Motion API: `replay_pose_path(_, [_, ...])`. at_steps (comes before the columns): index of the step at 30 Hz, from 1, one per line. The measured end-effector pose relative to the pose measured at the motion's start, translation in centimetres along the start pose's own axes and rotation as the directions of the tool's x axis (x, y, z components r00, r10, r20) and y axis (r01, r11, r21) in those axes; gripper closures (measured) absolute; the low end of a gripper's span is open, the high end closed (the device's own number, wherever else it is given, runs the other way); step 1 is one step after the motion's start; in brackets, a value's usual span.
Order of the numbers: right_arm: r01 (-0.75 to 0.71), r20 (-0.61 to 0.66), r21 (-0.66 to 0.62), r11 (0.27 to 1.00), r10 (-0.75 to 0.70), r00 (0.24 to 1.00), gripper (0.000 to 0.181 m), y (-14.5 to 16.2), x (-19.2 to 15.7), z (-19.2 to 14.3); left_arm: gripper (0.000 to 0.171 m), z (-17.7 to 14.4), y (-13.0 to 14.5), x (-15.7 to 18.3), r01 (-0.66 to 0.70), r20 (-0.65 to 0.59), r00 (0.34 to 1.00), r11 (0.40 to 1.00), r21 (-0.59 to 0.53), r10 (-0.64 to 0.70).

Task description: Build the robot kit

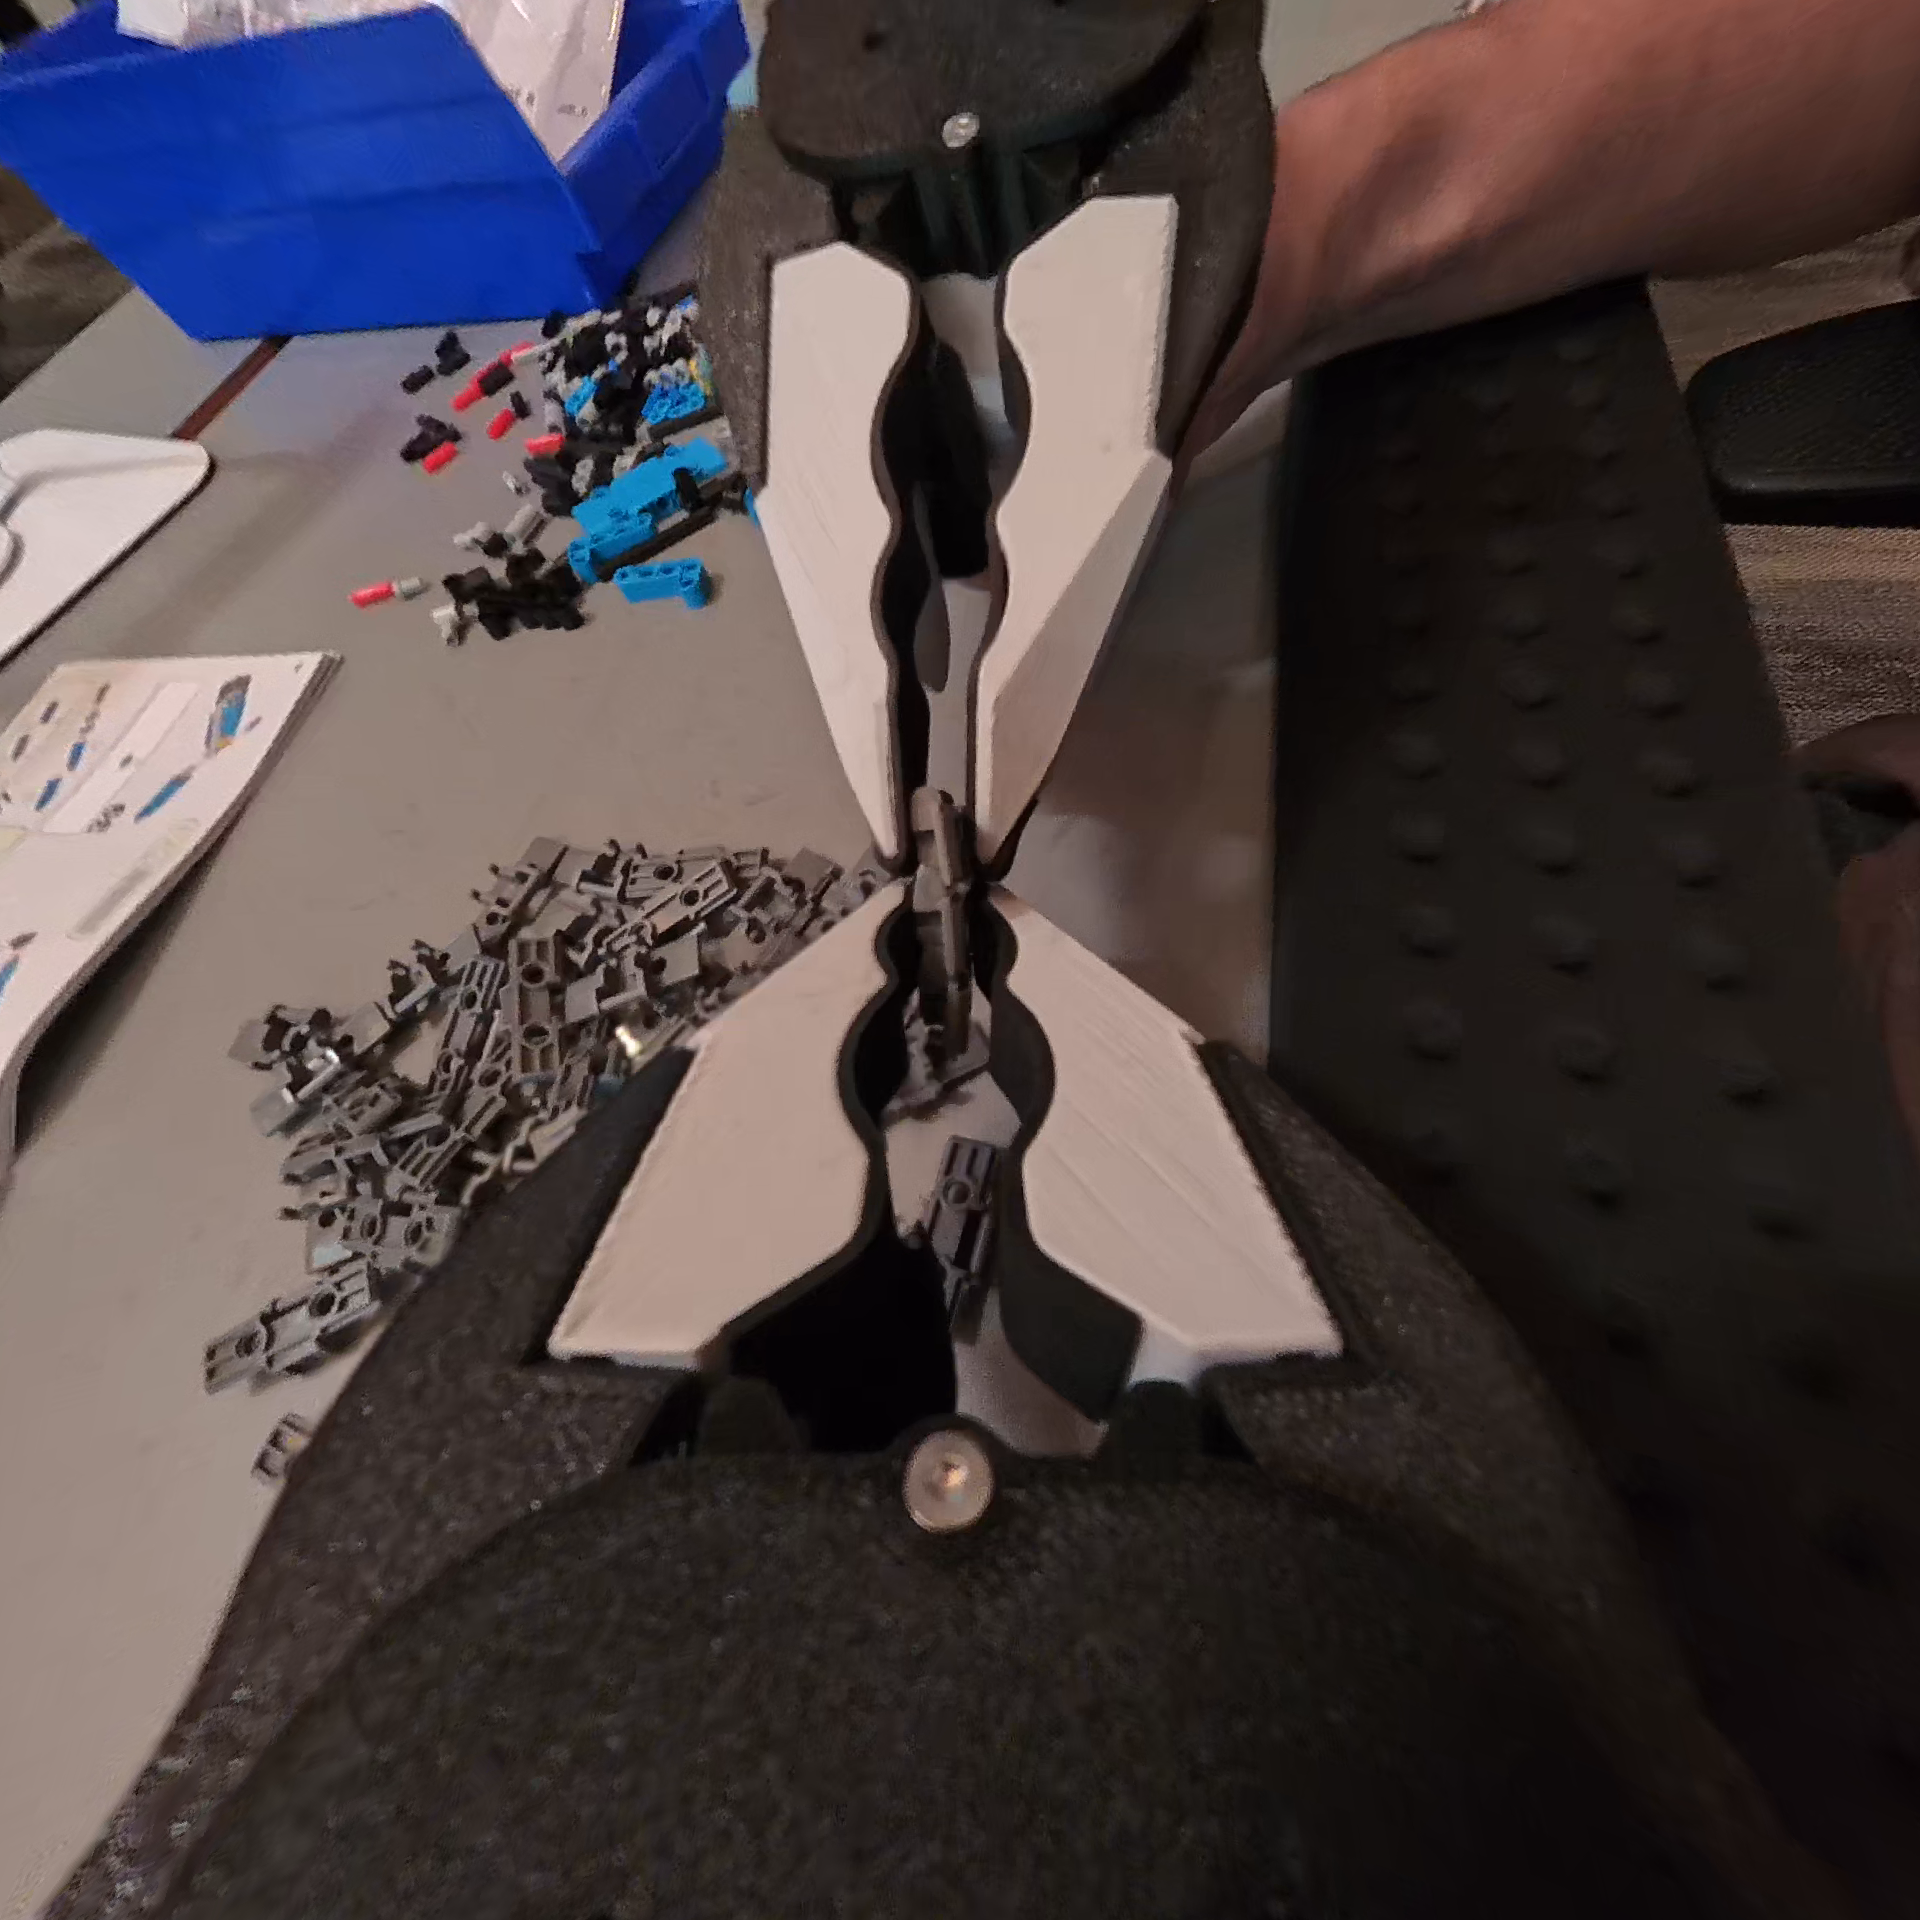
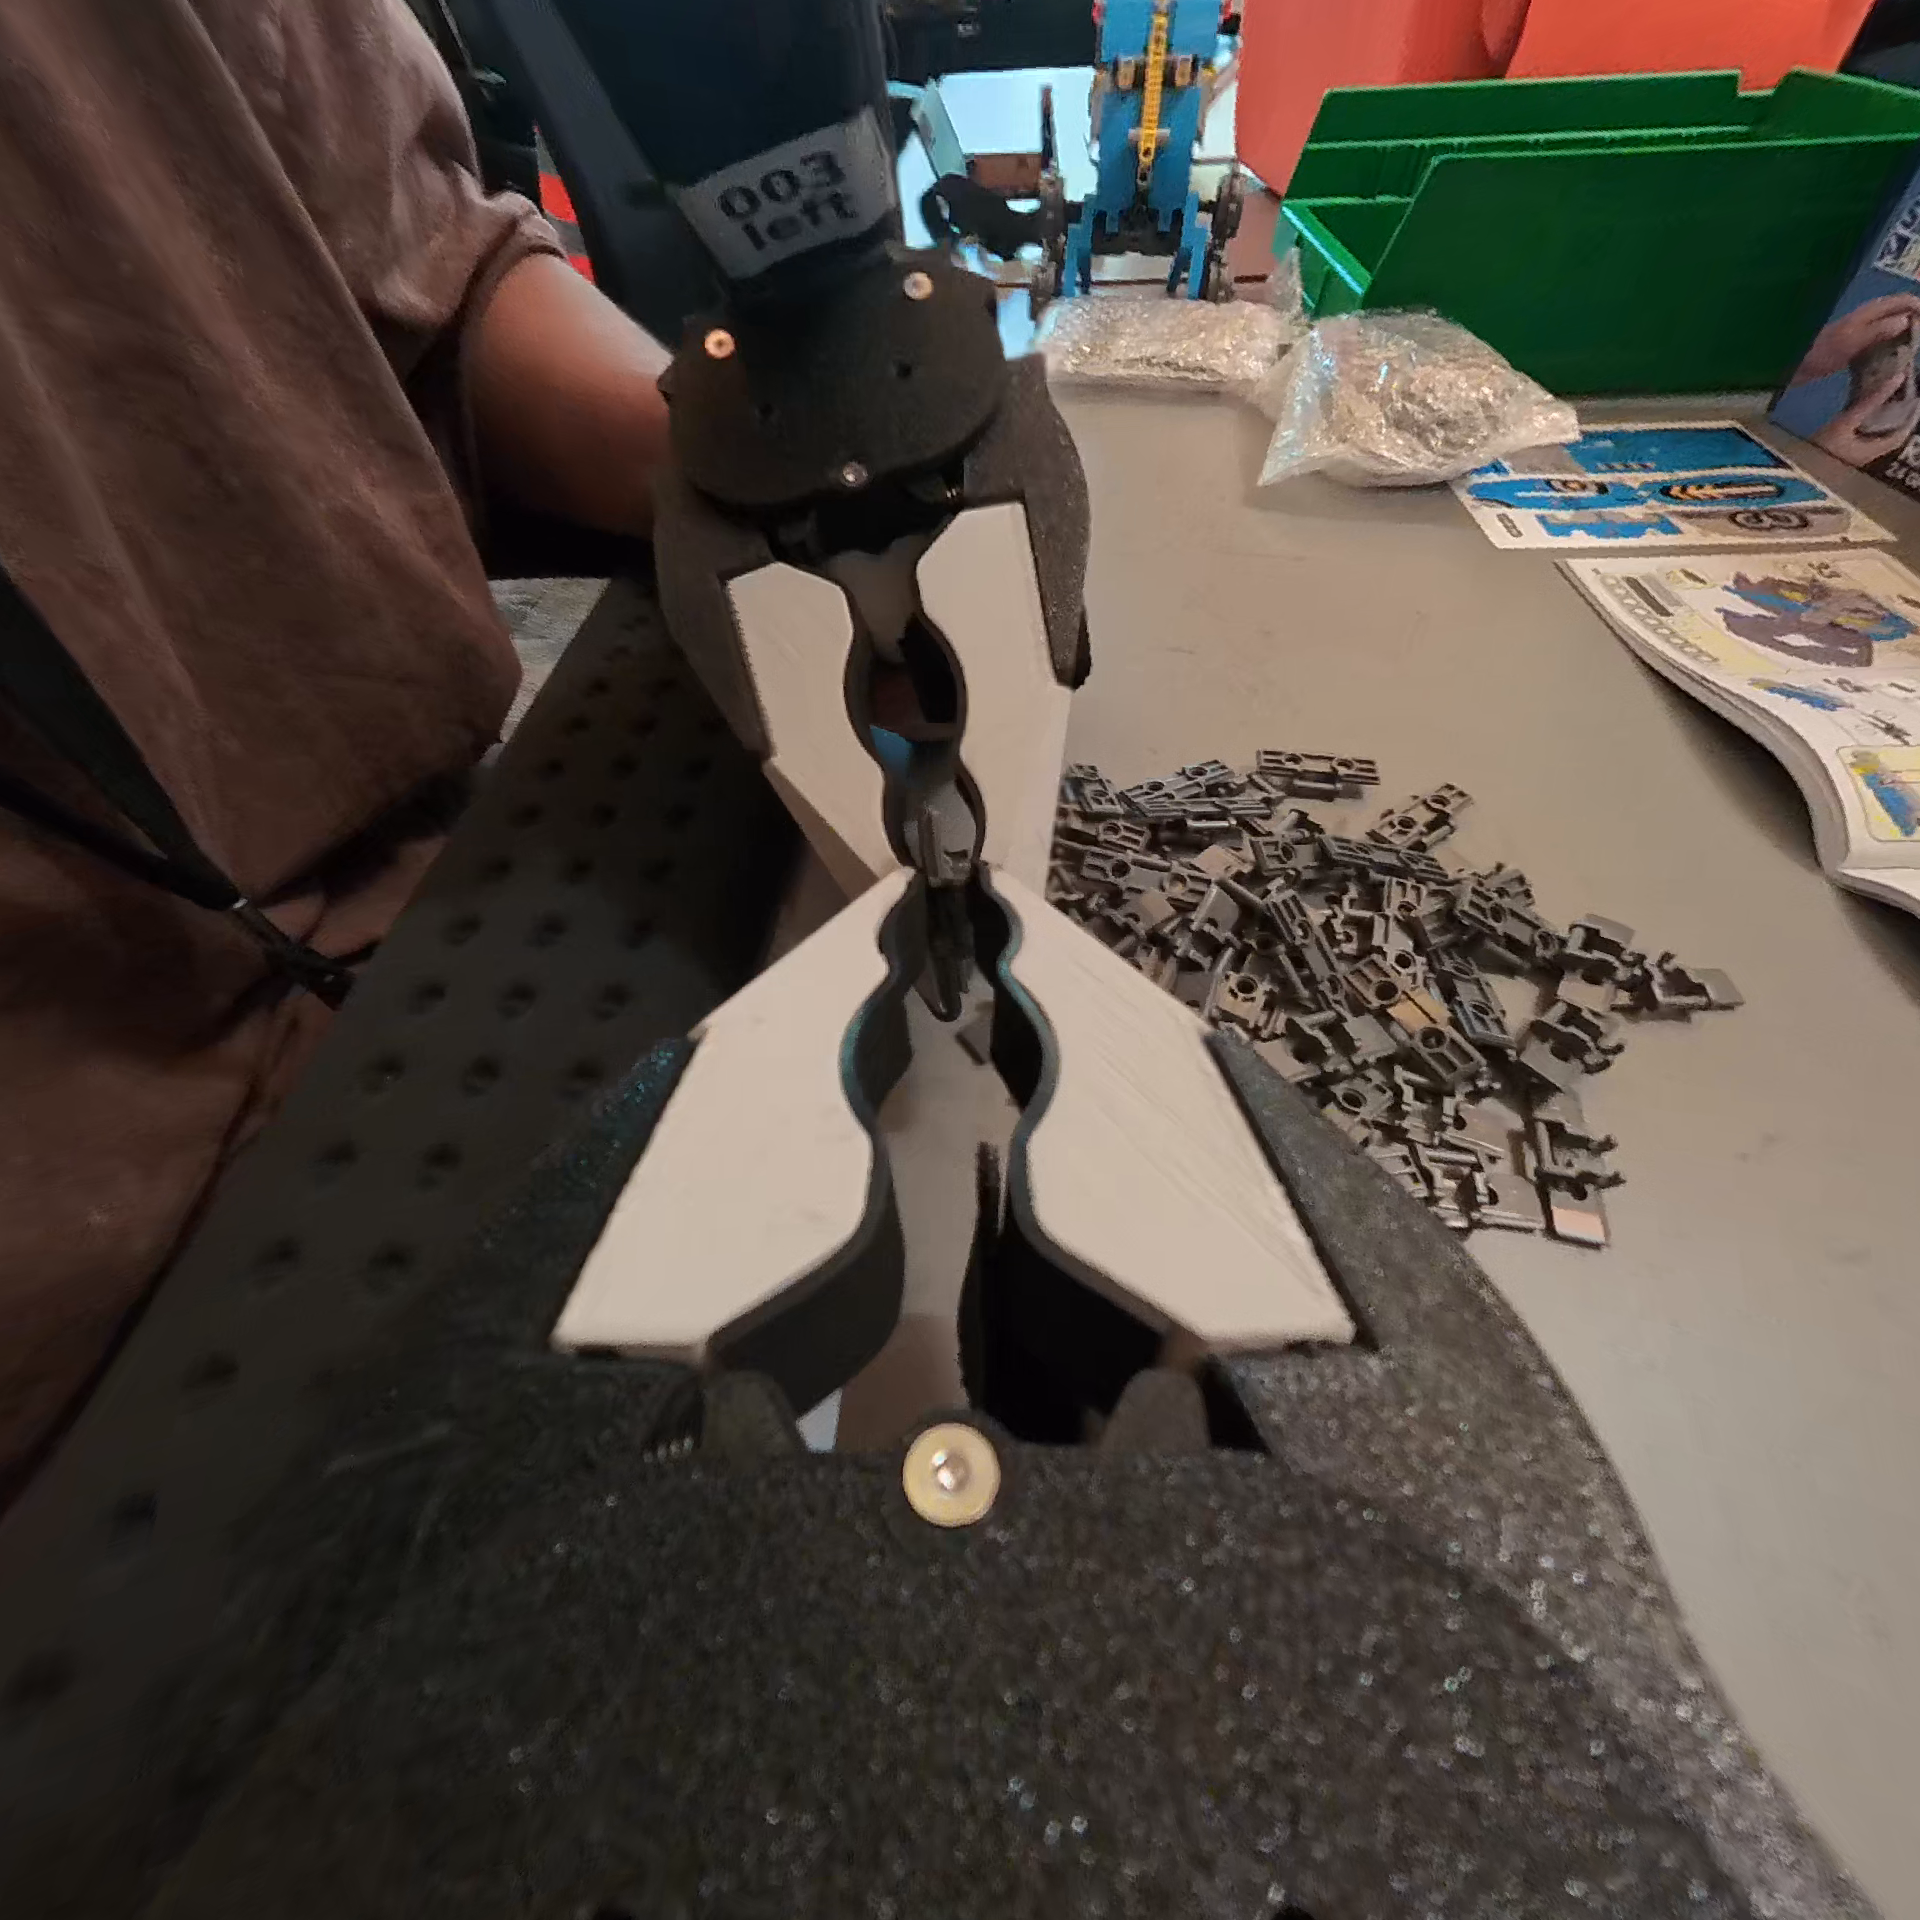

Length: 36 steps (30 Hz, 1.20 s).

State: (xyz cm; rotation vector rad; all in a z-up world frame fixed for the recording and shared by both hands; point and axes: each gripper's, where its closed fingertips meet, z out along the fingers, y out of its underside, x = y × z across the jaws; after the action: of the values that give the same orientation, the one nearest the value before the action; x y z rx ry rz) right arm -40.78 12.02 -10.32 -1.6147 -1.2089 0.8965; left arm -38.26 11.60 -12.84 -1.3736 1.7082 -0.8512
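The grey surface (image 2: 1299, 644) carries everything here, with a black perforated panel (image 2: 499, 1018) running along its near edge. At the back sit a green bin (image 2: 1621, 229) and a blue bin (image 1: 343, 177). An open instruction booklet (image 2: 1787, 696) lies near a heap of grey track links (image 2: 1351, 956), and a smaller scatter of blue, black and red parts (image 1: 582, 478) lies farther off.

Above the heap's edge the two grippers meet tip to tip. The left gripper (image 1: 940, 914) has its jaws pressed onto a short grey link piece (image 1: 943, 966). The right gripper (image 2: 948, 894) faces it, its jaws pinching another grey link (image 2: 945, 831), and the two pieces touch end to end between the tips.
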Motion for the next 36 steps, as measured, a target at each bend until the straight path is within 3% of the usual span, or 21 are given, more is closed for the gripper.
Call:
replay_pose_path(8, [-0.031, -0.004, -0.037, 0.999, 0.030, 1.000, 0.173, 0.8, 0.2, 0.3, 0.166, 0.4, 0.6, -0.1, -0.039, 0.040, 0.998, 0.998, -0.041, 0.040])
replay_pose_path(11, [-0.136, 0.008, 0.005, 0.991, 0.136, 0.991, 0.173, 0.1, 1.0, 0.1, 0.165, 0.2, -0.1, -0.7, 0.140, -0.045, 0.989, 0.990, 0.011, -0.139])
replay_pose_path(14, [-0.280, 0.048, 0.090, 0.956, 0.277, 0.960, 0.166, -1.5, 2.1, -0.7, 0.164, -0.8, -2.1, -1.3, 0.407, -0.217, 0.901, 0.906, 0.116, -0.376])
replay_pose_path(19, [-0.408, 0.128, 0.250, 0.878, 0.387, 0.913, 0.162, -3.6, 2.6, -2.8, 0.164, -3.0, -4.6, -2.2, 0.564, -0.363, 0.808, 0.788, 0.248, -0.464])
replay_pose_path(23, [-0.485, 0.219, 0.304, 0.820, 0.435, 0.873, 0.162, -5.1, 2.0, -2.6, 0.164, -3.1, -4.9, -1.9, 0.560, -0.370, 0.810, 0.787, 0.258, -0.455])
replay_pose_path(36, [-0.503, 0.241, 0.249, 0.828, 0.450, 0.860, 0.172, -4.2, 1.2, -1.1, 0.164, -2.7, -4.6, -1.2, 0.527, -0.351, 0.829, 0.818, 0.232, -0.435])
